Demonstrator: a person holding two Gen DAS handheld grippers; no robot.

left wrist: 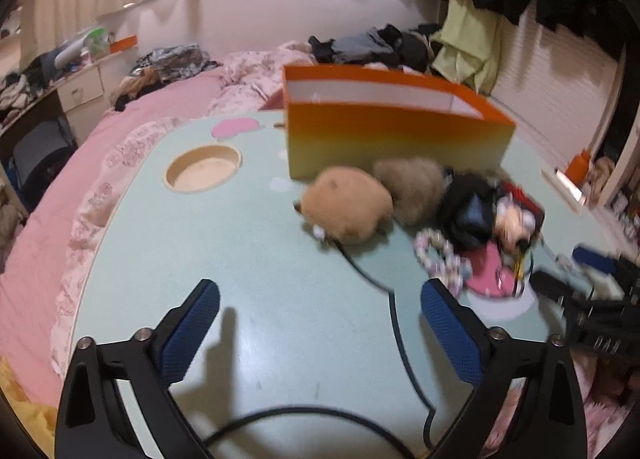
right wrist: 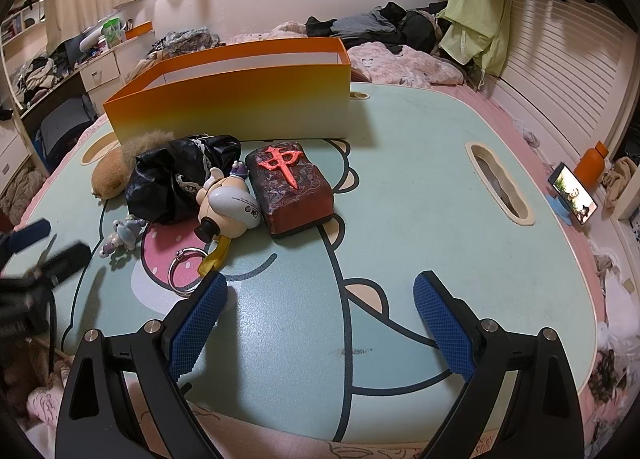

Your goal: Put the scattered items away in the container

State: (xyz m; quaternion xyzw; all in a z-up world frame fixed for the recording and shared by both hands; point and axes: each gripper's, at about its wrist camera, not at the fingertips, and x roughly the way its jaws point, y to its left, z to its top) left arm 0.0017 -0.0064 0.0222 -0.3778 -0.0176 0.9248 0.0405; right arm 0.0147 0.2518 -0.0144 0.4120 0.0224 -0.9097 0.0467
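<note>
An orange-to-cream box (left wrist: 396, 131) (right wrist: 236, 99) stands open on the pale green lap table (left wrist: 200, 259) (right wrist: 420, 187). In front of it lie a tan plush (left wrist: 346, 209) (right wrist: 108, 175), a fluffy beige puff (left wrist: 412, 183), a black shiny pouch (left wrist: 466, 211) (right wrist: 172, 183), a white figure keychain (right wrist: 228, 207), a dark red mahjong-tile block (right wrist: 290, 189) and a pastel bead chain (left wrist: 440, 259) (right wrist: 122, 235). My left gripper (left wrist: 320, 323) is open and empty, short of the plush. My right gripper (right wrist: 320, 319) is open and empty, near the keychain's ring (right wrist: 186, 269).
The table rests on a pink bed with clothes piled (left wrist: 380, 43) behind the box. A round cup recess (left wrist: 204, 169) is at the table's left, a slot handle (right wrist: 500, 187) at its right. A phone (right wrist: 572, 197) and orange bottle (right wrist: 592, 167) stand at the right.
</note>
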